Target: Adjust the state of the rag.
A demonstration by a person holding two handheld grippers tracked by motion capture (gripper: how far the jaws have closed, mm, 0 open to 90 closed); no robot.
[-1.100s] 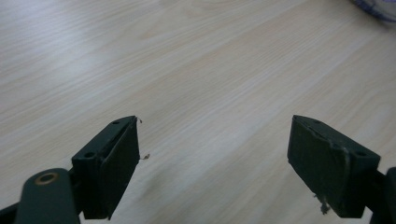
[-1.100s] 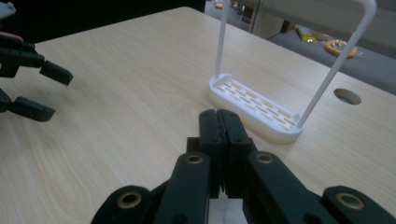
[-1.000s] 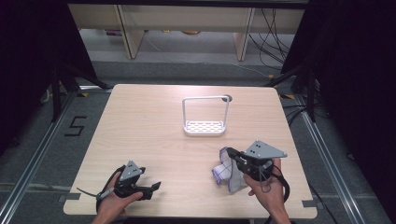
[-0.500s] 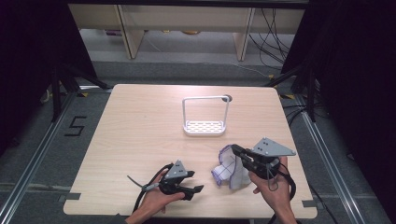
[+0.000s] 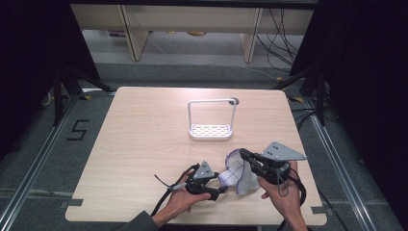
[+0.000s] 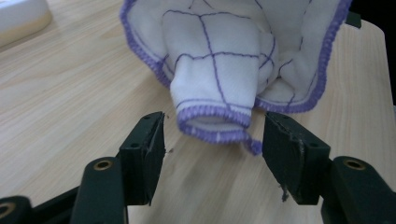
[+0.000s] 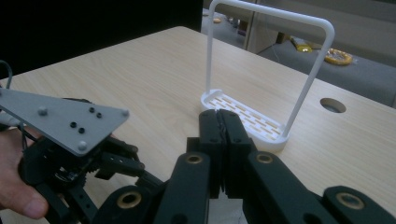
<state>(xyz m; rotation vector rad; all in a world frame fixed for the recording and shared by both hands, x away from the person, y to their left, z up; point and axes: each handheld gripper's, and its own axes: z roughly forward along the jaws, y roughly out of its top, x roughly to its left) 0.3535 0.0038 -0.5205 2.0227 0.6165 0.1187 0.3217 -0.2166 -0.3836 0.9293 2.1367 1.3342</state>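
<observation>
Cloth (image 5: 236, 171), white with purple grid lines and purple stitched hem, hangs bunched near the front edge of the wooden table (image 5: 144, 139), right of centre. Right gripper (image 5: 243, 155) is clamped on its upper part; in the right gripper view the two black jaws are pressed together with white fabric just visible below them. Cloth's lower folds appear to touch the tabletop; contact not certain.

Left gripper (image 6: 212, 140) has its jaws spread apart, nothing between the pads. In the left gripper view a rolled fold of the cloth (image 6: 219, 74) with its hemmed edge sits just ahead of the gap, not yet inside it. In the high view this gripper (image 5: 222, 190) lies low over the table, just beside the cloth's left side.

White rack (image 5: 211, 131) with a tall loop handle and slotted base stands upright near table centre, well apart from the cloth. Round hole (image 5: 234, 101) in the tabletop just behind the rack.
</observation>
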